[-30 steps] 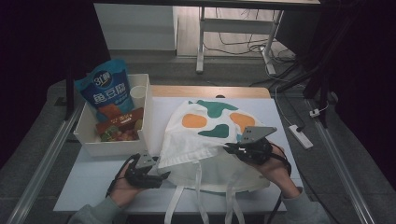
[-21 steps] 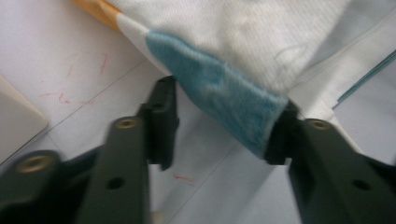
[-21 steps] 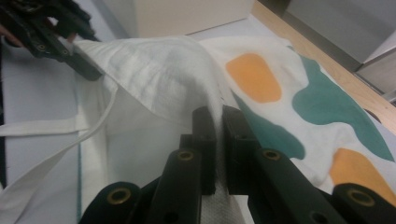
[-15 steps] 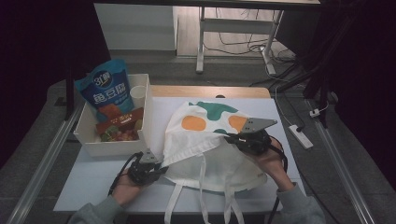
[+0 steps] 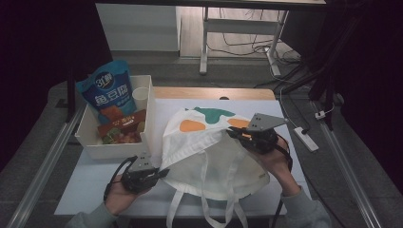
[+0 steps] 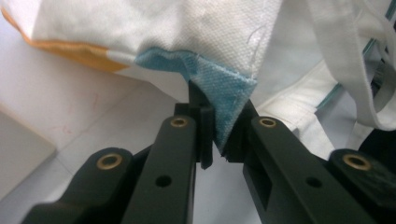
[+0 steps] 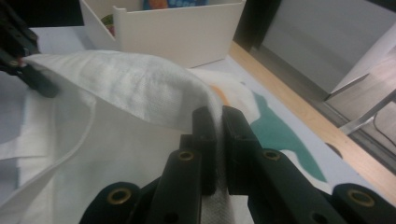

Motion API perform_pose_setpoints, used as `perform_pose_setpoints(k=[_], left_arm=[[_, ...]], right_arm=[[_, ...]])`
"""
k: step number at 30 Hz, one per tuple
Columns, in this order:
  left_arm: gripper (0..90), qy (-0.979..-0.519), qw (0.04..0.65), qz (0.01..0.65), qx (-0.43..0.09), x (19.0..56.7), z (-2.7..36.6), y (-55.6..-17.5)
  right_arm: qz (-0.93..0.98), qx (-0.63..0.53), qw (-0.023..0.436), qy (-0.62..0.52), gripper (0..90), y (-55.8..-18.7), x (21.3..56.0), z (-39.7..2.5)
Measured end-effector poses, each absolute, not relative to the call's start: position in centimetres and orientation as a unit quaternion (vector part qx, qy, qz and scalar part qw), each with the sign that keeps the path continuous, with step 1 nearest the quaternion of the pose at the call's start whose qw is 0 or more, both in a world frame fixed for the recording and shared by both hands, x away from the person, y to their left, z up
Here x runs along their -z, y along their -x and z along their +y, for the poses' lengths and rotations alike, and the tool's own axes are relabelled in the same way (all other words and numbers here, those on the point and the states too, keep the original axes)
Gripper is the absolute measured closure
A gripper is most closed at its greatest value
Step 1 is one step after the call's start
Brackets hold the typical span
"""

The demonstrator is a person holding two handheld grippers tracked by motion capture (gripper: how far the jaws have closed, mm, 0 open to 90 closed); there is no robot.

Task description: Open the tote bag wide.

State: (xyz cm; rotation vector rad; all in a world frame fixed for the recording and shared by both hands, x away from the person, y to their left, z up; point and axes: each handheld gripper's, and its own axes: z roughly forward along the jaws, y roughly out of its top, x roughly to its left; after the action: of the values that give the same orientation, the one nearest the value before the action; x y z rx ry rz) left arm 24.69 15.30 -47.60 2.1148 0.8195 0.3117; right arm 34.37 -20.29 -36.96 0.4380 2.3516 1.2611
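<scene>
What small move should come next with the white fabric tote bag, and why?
Probably lift and spread both tools a little farther to open the white fabric tote bag. The left tool is shut on a blue-lined corner of its rim and the right tool is shut on its upper layer, which is raised off the lower one. The snack packets still sit in the white open box beside it.

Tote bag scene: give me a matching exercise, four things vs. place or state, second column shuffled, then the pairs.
Column one:
1. left gripper
2. right gripper
3. blue snack pouch
4. white power strip

Column two:
a. stands upright in the white bin
b. shut on the tote bag at its near left corner
c. lies off the table's right edge
d. shut on the tote bag's upper layer, lifting it near the orange print

Pairs: 1-b, 2-d, 3-a, 4-c
</scene>
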Motion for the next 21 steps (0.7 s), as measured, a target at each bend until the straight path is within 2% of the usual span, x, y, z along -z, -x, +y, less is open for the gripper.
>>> perform_pose_setpoints(k=[7, 15, 21], left_arm=[[83.7, -0.846, 0.402, 0.332, -0.107, 48.5, 14.5, -26.8], [82.9, -0.858, 0.382, 0.325, -0.112, 49.2, 13.1, -28.0], [82.2, -0.861, 0.375, 0.324, -0.114, 49.6, 12.5, -28.8]], right_arm=[[0.857, -0.427, 0.216, -0.190, 84.3, -38.5, 39.4, -19.4], [0.860, -0.404, 0.213, -0.227, 84.3, -42.5, 42.1, -19.0], [0.873, -0.373, 0.161, -0.269, 84.2, -46.4, 46.2, -19.3]])
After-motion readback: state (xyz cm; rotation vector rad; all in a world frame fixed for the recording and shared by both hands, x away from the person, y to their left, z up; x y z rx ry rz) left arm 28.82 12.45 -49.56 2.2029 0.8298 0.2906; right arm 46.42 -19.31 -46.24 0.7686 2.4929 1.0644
